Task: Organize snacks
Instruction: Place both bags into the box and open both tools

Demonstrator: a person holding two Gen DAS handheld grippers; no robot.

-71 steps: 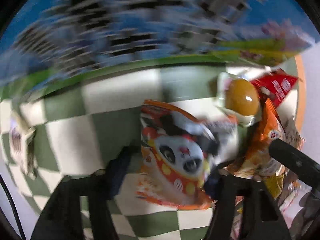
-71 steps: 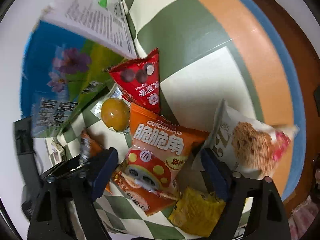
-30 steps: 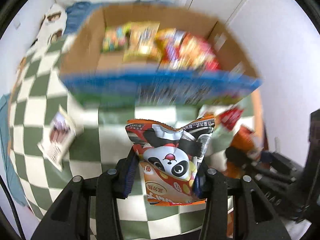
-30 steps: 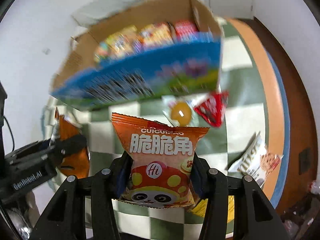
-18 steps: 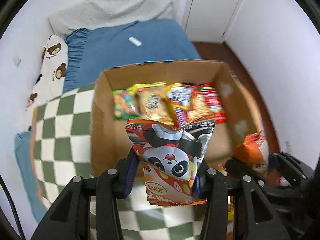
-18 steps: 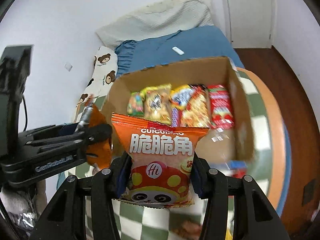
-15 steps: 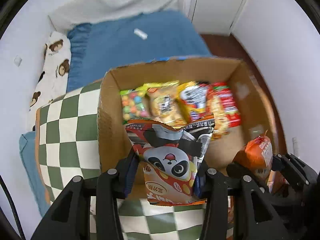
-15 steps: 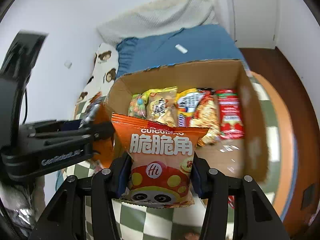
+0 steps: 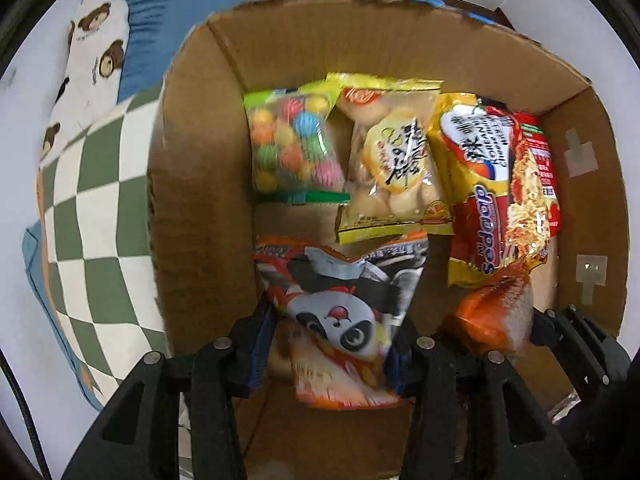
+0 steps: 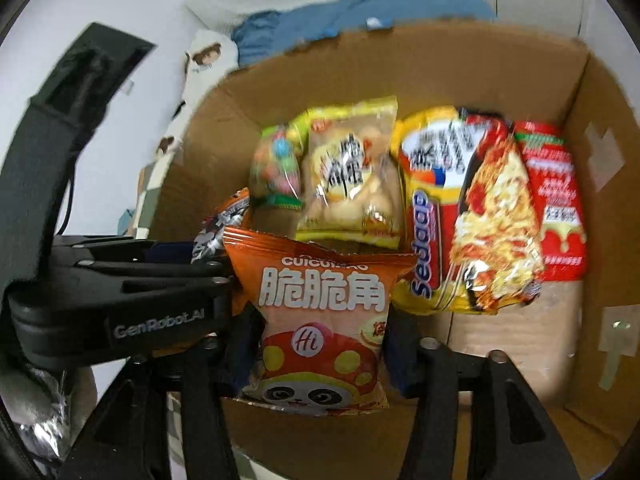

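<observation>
Both grippers hang over the open cardboard box (image 9: 192,184). The left gripper (image 9: 332,344) has the panda snack bag (image 9: 340,320) between its fingers; its jaws have just been opening a little, and whether the pads grip it is hard to tell through the blur. The right gripper (image 10: 320,356) has the orange snack bag (image 10: 320,320) between jaws that have just been opening. Farther back in the box lie a candy bag (image 9: 294,148), a yellow bag (image 9: 394,164) and noodle packs (image 9: 500,196).
</observation>
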